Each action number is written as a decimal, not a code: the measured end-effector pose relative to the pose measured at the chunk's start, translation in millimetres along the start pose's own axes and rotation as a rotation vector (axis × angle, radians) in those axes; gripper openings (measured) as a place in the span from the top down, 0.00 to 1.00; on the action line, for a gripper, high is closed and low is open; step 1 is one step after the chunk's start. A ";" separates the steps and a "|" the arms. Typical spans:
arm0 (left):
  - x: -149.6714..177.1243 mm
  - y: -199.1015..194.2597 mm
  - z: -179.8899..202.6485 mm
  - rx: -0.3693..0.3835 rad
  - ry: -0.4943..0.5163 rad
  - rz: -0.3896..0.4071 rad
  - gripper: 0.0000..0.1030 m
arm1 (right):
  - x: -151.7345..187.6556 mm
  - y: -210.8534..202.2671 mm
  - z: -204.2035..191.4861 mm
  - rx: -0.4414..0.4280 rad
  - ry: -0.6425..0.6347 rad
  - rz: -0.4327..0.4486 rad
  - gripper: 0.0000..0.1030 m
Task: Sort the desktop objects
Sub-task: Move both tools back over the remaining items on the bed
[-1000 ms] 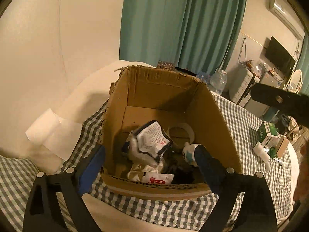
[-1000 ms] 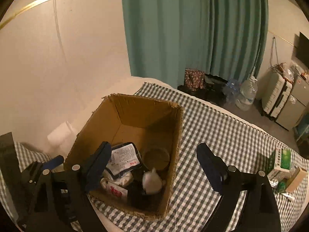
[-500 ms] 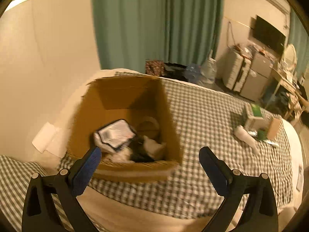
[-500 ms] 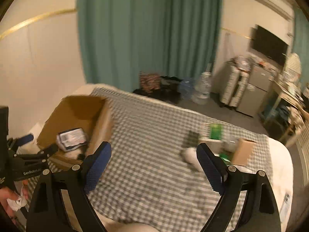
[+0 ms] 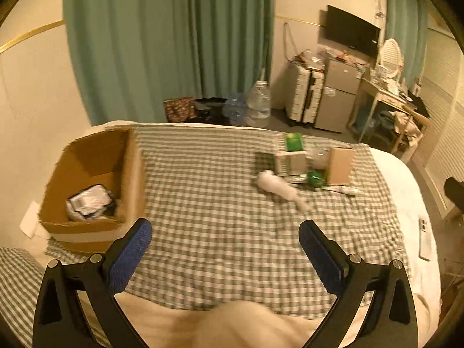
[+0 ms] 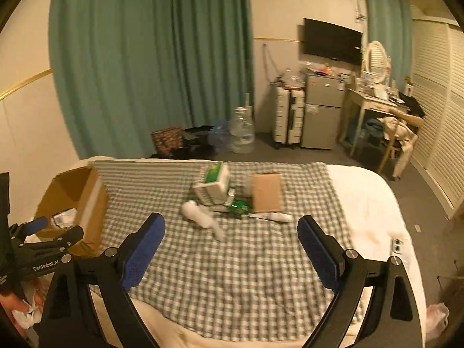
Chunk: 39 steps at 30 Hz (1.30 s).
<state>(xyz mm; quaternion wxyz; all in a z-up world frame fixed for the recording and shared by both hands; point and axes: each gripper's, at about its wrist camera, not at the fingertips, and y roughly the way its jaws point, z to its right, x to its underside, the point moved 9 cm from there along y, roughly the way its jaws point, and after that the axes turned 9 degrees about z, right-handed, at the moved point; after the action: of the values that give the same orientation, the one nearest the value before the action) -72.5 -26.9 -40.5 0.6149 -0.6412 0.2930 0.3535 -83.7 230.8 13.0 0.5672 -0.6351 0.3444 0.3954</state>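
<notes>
Both the left gripper and right gripper gape wide, empty, above the bed. The cardboard box sits at its left edge; a white bottle lies mid-bed beside small boxes.

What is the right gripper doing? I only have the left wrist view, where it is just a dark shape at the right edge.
Observer: The right gripper is open and empty above the checked cloth, facing the white bottle.
Operator: Anything about the left side that I can't see?
Observer: Yes. The left hand holding the left gripper also clutches crumpled white paper.
</notes>
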 end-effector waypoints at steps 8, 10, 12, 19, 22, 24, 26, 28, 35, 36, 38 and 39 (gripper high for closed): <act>11.0 23.8 95.2 0.022 0.013 0.003 0.00 | 22.9 -17.8 76.1 0.072 0.045 -0.010 0.10; 7.9 32.2 112.3 0.025 0.006 0.002 0.00 | 29.2 -16.8 93.1 0.101 0.032 -0.018 0.10; 5.7 40.4 122.9 0.020 -0.004 -0.002 0.00 | 36.6 -12.7 108.2 0.115 0.042 -0.031 0.10; 0.2 68.6 142.2 -0.034 0.018 0.000 0.00 | 65.1 10.3 151.6 0.121 0.103 -0.067 0.10; 6.3 83.7 143.0 -0.044 0.004 -0.018 0.00 | 79.6 20.8 164.6 0.118 0.124 -0.083 0.10; 13.3 94.4 140.7 -0.052 0.001 -0.035 0.00 | 89.5 29.5 171.5 0.117 0.143 -0.091 0.10; 22.3 104.1 138.5 -0.066 0.004 -0.053 0.00 | 97.3 40.3 175.2 0.106 0.170 -0.099 0.10; 32.6 113.7 134.8 -0.076 0.012 -0.070 0.00 | 103.7 50.2 177.4 0.100 0.190 -0.102 0.10; 62.5 140.7 116.0 -0.120 0.048 -0.111 0.00 | 125.1 83.6 166.3 0.057 0.204 -0.120 0.10; 65.4 145.0 114.4 -0.127 0.056 -0.117 0.00 | 126.7 88.5 165.9 0.050 0.202 -0.116 0.10; 71.5 155.6 112.4 -0.126 0.060 -0.136 0.00 | 131.1 103.7 161.3 0.036 0.203 -0.120 0.10; 73.3 160.2 112.5 -0.121 0.056 -0.144 0.00 | 133.0 111.2 158.9 0.028 0.204 -0.126 0.10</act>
<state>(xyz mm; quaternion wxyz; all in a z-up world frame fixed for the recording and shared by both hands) -170.4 77.9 -192.6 0.5904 -0.7061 0.2414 0.3074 -140.0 376.7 -162.6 0.5618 -0.6845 0.3651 0.2873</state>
